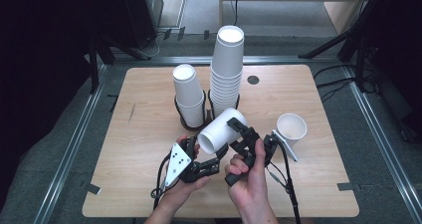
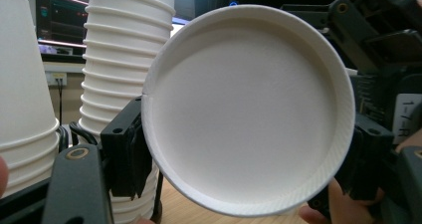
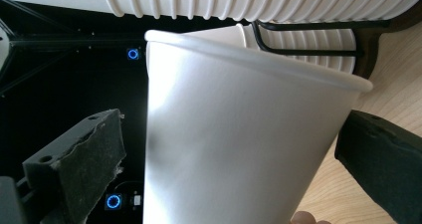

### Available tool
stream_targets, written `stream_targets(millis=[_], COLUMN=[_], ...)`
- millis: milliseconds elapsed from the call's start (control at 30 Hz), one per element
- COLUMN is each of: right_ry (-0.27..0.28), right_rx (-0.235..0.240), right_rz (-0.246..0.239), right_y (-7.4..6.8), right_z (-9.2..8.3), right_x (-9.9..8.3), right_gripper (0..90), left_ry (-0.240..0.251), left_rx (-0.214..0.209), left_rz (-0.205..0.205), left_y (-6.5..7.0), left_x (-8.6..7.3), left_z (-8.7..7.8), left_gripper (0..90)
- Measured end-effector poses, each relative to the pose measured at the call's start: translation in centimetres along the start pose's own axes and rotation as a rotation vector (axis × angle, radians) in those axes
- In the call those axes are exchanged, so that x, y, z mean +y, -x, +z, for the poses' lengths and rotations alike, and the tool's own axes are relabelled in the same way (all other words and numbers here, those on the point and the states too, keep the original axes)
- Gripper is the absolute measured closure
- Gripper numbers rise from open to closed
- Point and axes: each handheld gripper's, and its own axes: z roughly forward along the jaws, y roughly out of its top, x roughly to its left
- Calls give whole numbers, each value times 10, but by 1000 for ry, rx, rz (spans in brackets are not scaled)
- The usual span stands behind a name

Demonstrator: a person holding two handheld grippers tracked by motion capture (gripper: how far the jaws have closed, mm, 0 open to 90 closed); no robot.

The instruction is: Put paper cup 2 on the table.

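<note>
- Left gripper (image 1: 215, 157) low over the table's (image 1: 149, 184) near edge, jaws clamped on the white cup's (image 1: 221, 130) base end; cup lies tilted, held above the table.
- Right gripper (image 1: 242, 133) beside it, jaws astride the cup's wall, left pad apart; cannot tell if gripping.
- Two wire holders behind carry the short stack (image 1: 189, 97) and tall stack (image 1: 227, 72).
- Single cup (image 1: 291, 129) stands right, empty.

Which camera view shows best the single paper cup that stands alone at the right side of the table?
The high view: the lone cup stands mouth up on the table, right of the right gripper. In both gripper views the held cup blocks most of the scene, and I cannot find the lone cup there.
</note>
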Motion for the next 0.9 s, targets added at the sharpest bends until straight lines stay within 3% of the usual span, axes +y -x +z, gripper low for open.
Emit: stream_targets(millis=[233,400,600,767,900], right_ry=[-10,-26,-18,-10,-12], right_rx=[-9,9,25,42,44], right_rz=[22,38,50,27,37], right_y=[4,7,7,7,7], right_z=[8,12,13,14,15], right_x=[3,3,3,1,1], right_gripper=[0,3,106,124,133], left_ry=[1,-1,2,-9,-15], left_rx=[-4,-8,-4,1,-3], left_rz=[4,7,14,16,11], left_y=[1,2,1,1,-1], left_x=[0,-1,0,1,1], left_z=[0,0,0,-1,-1], left_gripper=[235,235,232,224,215])
